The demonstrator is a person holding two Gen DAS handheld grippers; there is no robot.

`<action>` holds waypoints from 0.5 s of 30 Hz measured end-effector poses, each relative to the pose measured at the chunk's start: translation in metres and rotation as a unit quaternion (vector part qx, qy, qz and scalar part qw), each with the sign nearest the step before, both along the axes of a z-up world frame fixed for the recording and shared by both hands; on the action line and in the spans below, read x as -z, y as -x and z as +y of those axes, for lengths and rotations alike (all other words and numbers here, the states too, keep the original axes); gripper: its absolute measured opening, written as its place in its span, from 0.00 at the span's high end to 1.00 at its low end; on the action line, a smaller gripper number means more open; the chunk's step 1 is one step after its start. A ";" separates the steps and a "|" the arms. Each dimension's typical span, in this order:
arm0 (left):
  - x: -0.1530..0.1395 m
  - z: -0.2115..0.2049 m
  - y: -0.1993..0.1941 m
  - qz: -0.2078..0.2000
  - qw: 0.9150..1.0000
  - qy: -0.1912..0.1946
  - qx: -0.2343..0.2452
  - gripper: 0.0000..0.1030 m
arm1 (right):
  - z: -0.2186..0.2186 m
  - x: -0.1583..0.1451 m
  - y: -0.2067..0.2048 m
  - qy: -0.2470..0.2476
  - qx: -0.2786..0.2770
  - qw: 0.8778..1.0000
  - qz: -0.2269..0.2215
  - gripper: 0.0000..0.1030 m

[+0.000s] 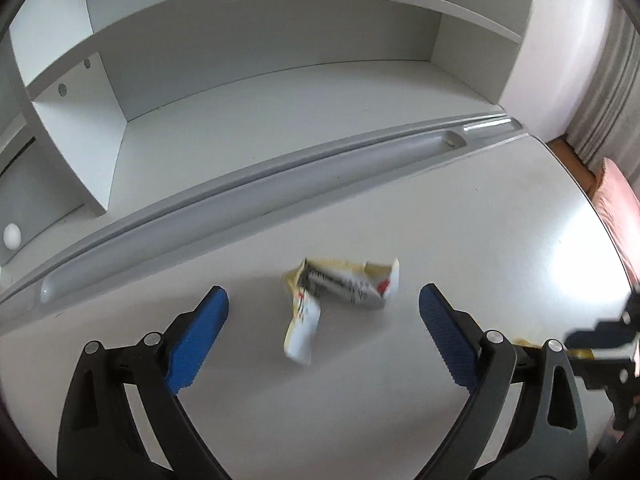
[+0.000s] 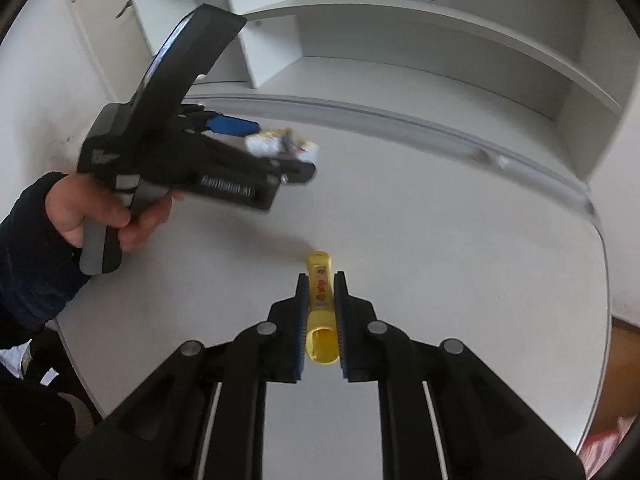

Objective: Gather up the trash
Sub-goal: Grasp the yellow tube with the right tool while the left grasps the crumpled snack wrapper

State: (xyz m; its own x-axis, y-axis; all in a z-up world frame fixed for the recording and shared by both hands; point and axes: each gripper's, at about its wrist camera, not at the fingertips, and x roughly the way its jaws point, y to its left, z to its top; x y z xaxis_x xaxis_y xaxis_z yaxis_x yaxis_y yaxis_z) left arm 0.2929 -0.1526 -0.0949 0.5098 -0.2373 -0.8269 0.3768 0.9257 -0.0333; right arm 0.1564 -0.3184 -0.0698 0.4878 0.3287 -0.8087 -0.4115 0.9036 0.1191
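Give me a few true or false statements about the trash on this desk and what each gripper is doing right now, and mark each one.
1. The right gripper is shut on the yellow tube. True.
2. The left gripper is clamped on the crumpled wrapper. False: its jaws stand wide open, and the wrapper lies on the white desk ahead, between the fingertips, untouched.
3. The crumpled wrapper is white and yellow with print on it. True.
4. The yellow tube lies in the long groove at the back of the desk. False: it is between the right gripper's pads, over the open desk top.
5. The shelf unit behind the desk is packed with books. False: no books show.
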 end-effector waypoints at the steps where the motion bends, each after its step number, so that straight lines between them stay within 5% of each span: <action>1: 0.000 -0.001 -0.001 -0.005 1.000 -0.001 -0.003 0.10 | -0.003 0.002 0.004 0.002 0.006 1.000 0.001 0.88; 3: -0.002 -0.002 -0.002 -0.009 1.000 -0.004 -0.004 0.12 | -0.006 0.006 0.007 0.001 0.014 1.000 0.008 0.92; 10: -0.007 -0.001 0.005 -0.018 1.000 -0.019 -0.004 0.58 | -0.001 0.001 0.018 0.040 0.019 0.999 0.007 0.91; 15: -0.018 0.004 0.021 -0.033 0.999 -0.016 -0.007 0.60 | 0.009 -0.003 0.005 0.069 0.015 0.997 0.030 0.86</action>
State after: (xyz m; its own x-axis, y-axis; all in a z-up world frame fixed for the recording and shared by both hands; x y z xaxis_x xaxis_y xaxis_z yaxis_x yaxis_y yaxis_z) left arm 0.2716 -0.1489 -0.0765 0.5661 -0.2045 -0.7985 0.3645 0.9310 0.0200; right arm 0.1516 -0.3099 -0.0669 0.4447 0.1987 -0.8733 -0.3795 0.9250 0.0172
